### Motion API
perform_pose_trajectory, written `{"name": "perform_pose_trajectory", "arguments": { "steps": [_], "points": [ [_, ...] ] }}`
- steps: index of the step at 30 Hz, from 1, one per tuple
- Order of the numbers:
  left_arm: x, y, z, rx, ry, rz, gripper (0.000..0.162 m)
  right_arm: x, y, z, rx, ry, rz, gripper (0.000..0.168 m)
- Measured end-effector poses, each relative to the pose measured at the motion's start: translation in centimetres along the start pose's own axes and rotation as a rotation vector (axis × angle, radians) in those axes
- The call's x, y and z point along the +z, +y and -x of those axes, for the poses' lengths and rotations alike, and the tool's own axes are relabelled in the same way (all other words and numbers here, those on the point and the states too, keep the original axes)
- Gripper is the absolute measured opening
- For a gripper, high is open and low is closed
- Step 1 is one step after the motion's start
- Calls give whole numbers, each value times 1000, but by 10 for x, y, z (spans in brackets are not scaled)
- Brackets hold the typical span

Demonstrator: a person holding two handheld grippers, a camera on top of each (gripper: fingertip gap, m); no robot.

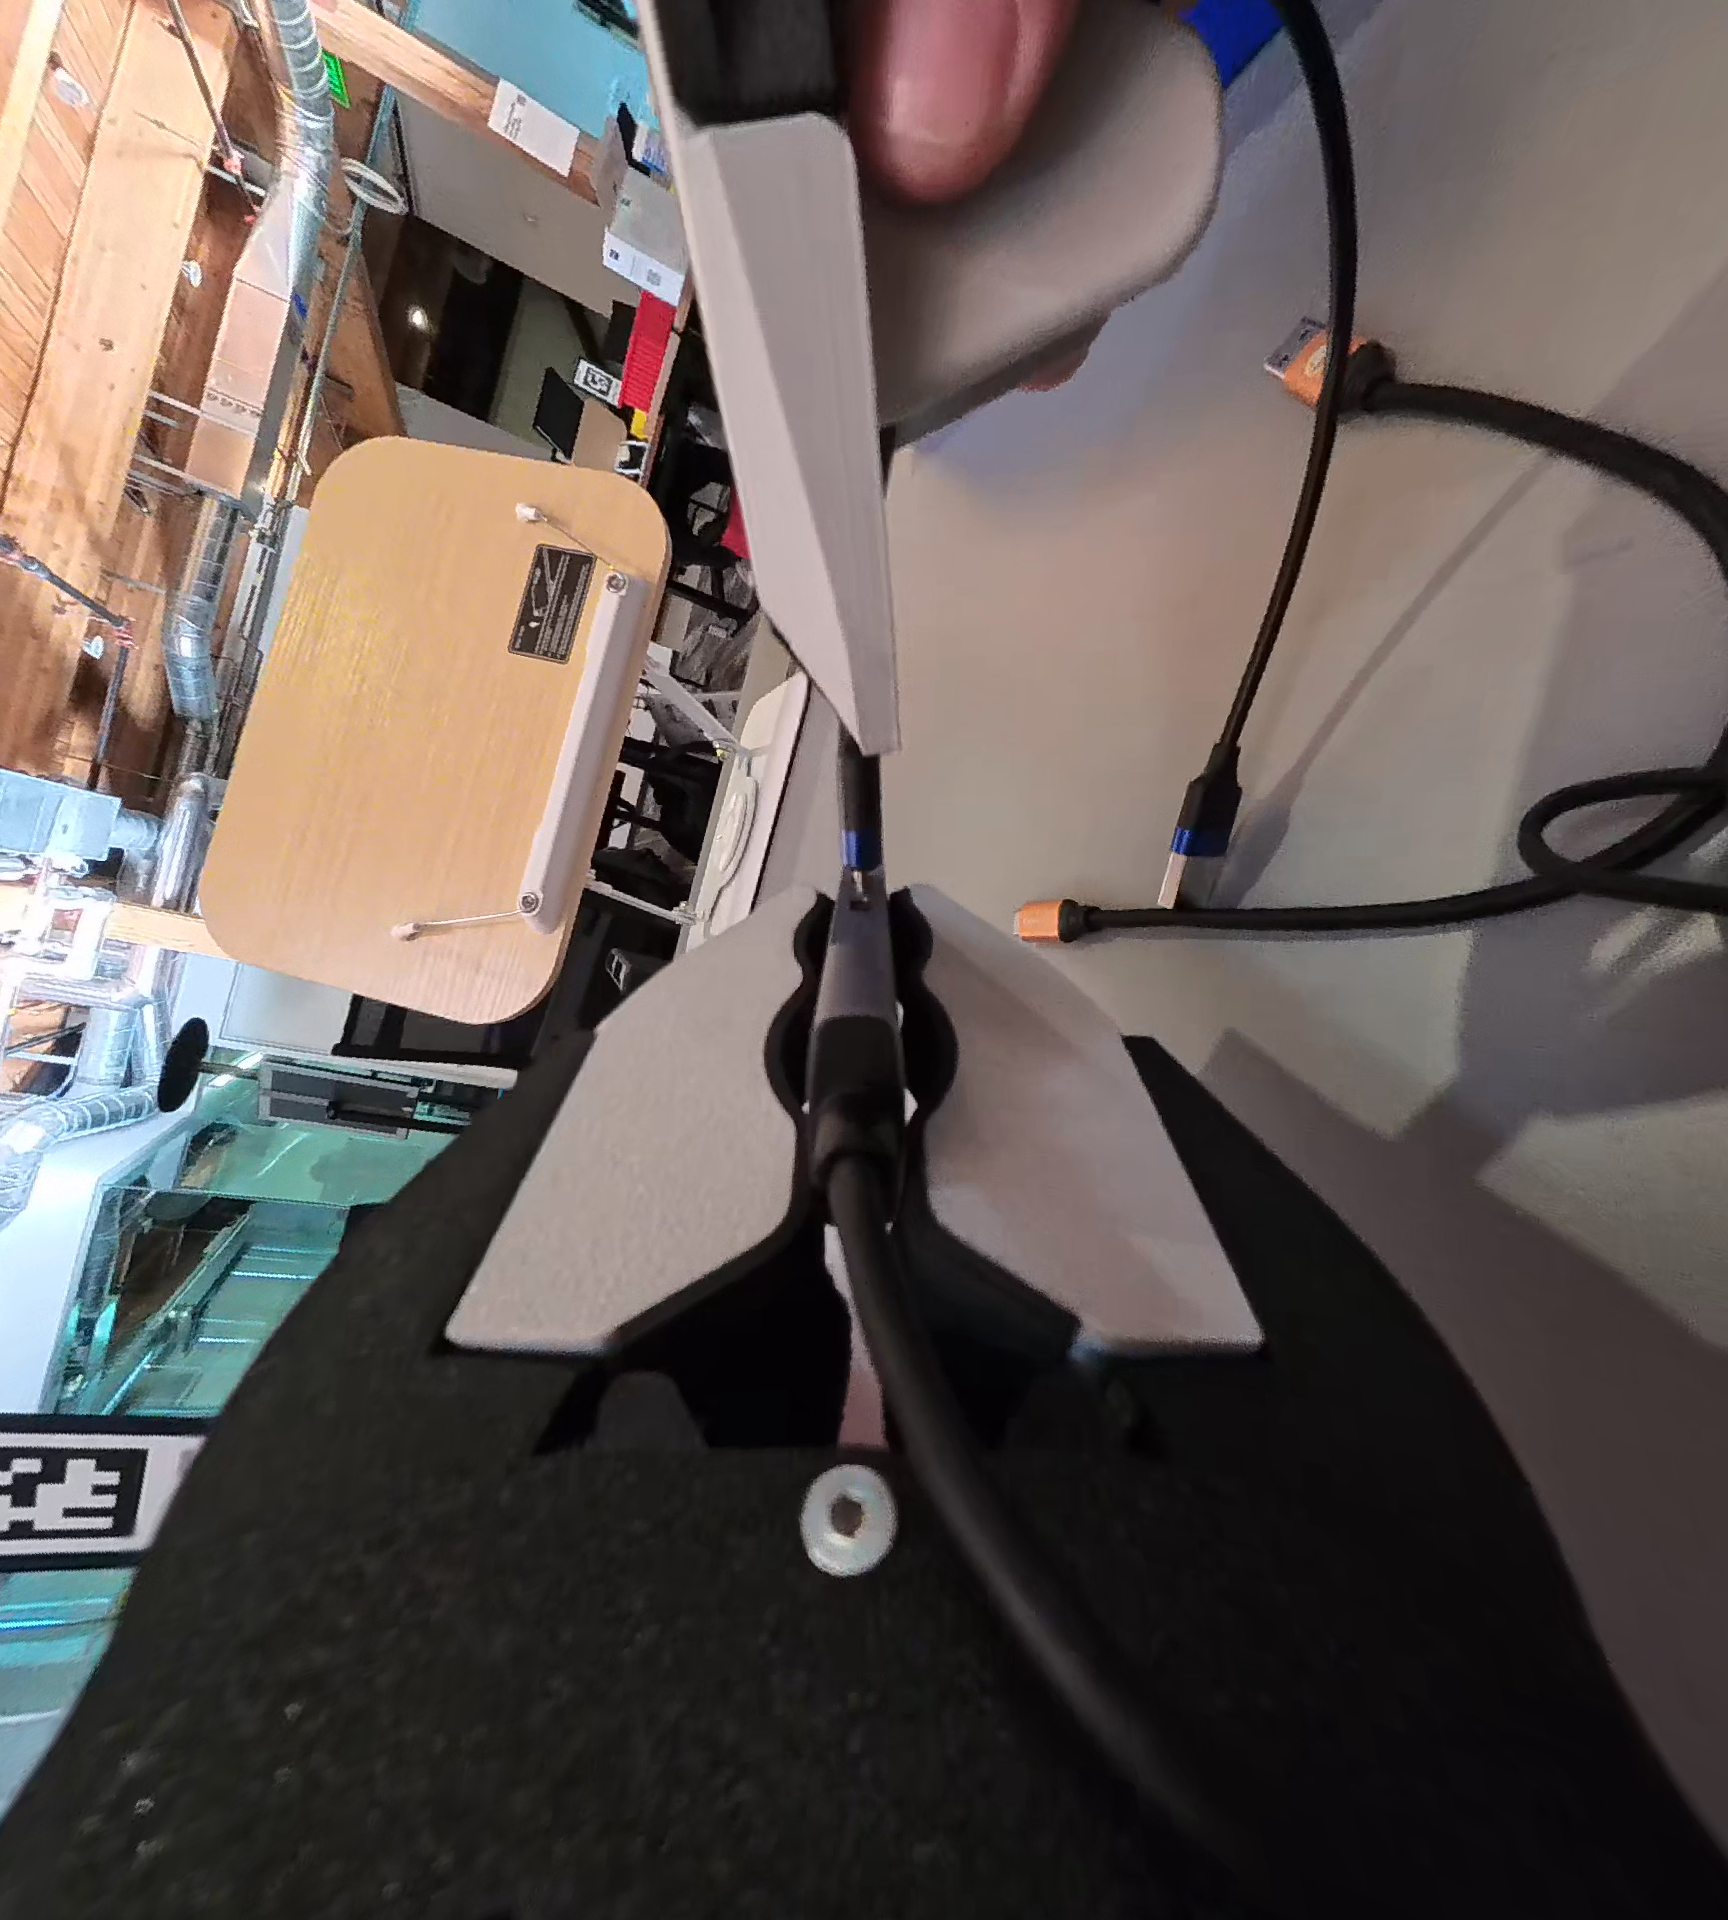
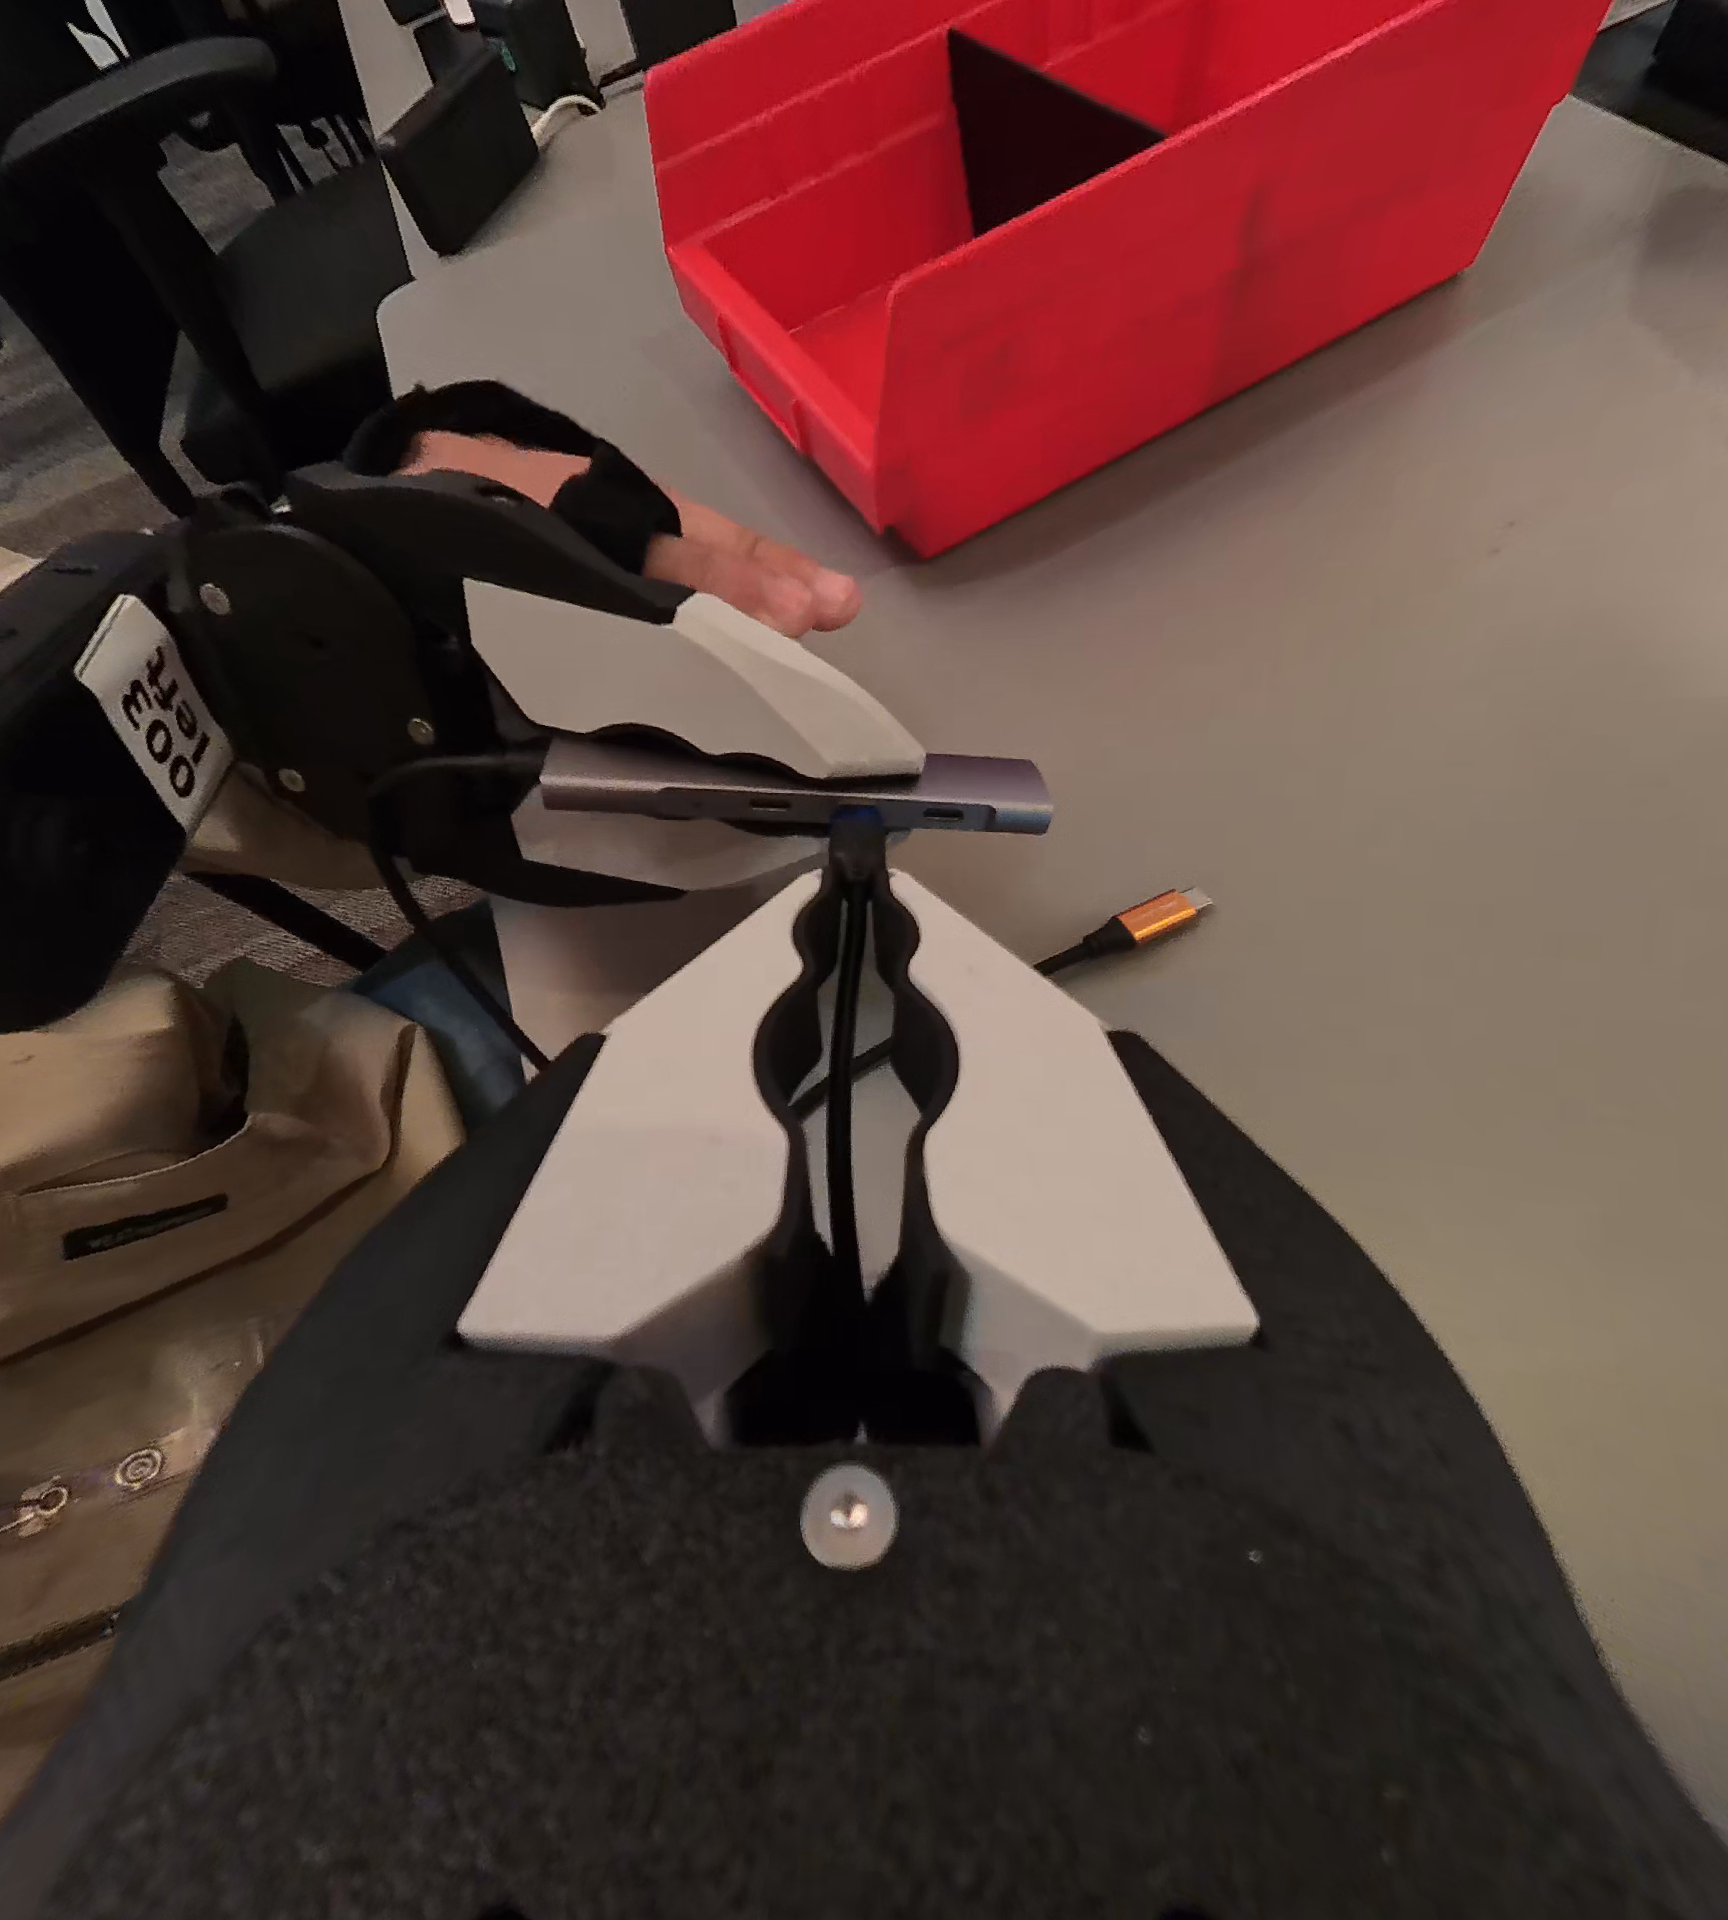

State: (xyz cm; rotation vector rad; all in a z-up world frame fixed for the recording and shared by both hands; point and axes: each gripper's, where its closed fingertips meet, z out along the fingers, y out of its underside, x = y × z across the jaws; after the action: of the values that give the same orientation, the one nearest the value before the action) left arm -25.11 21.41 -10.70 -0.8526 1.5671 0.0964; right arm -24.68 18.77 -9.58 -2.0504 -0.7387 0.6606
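My left gripper (image 1: 860, 914) is shut on a slim grey hub (image 1: 855, 982), seen edge-on, with its black cable (image 1: 901, 1299) trailing back between the fingers. In the right wrist view the left gripper (image 2: 839, 795) holds the hub (image 2: 985, 795) level above the table edge. My right gripper (image 2: 855, 883) is shut on a black plug with a blue ring (image 2: 855, 831). The plug's tip meets a port on the hub's side; how deep it sits is unclear. In the left wrist view the right gripper (image 1: 865, 743) comes in from above with the plug (image 1: 858, 821).
A red bin (image 2: 1099, 312) with a black divider stands on the grey table (image 2: 1359, 935) behind the hub. An orange-tipped cable (image 2: 1161, 914) lies to the right. The left wrist view shows another blue-ringed plug (image 1: 1198, 831), orange plugs (image 1: 1047, 920) and looped black cable (image 1: 1670, 520). Both grippers' tips are close together, under 4 cm apart.
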Motion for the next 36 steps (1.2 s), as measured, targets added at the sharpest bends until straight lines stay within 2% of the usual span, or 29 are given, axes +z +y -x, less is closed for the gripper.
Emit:
{"name": "perform_pose_trajectory", "arguments": {
  "steps": [8, 11, 19, 25, 30, 36],
  "points": [
    [3, 4, 2, 38, -25, 55, 10, 4, 1, -4, -30, 97, -1, 5],
    [2, 5, 2, 115, -33, 65, 9, 5, 1, -4, -34, 76, -7, 5],
    [0, 2, 0, 174, -38, 57, 9, 8, 6, 0, -3, -65, -69, 5],
    [1, 0, 1, 142, -43, 43, 10, 5, 0, 0, -16, -95, -146, 5],
    [4, 4, -4, 186, -42, 86, 9, 12, 11, -4, -97, 4, -61, 5],
    [-1, 3, 10, 185, -98, 70, 10, 8, -4, 0, -15, -60, -173, 6]
  ]
}}
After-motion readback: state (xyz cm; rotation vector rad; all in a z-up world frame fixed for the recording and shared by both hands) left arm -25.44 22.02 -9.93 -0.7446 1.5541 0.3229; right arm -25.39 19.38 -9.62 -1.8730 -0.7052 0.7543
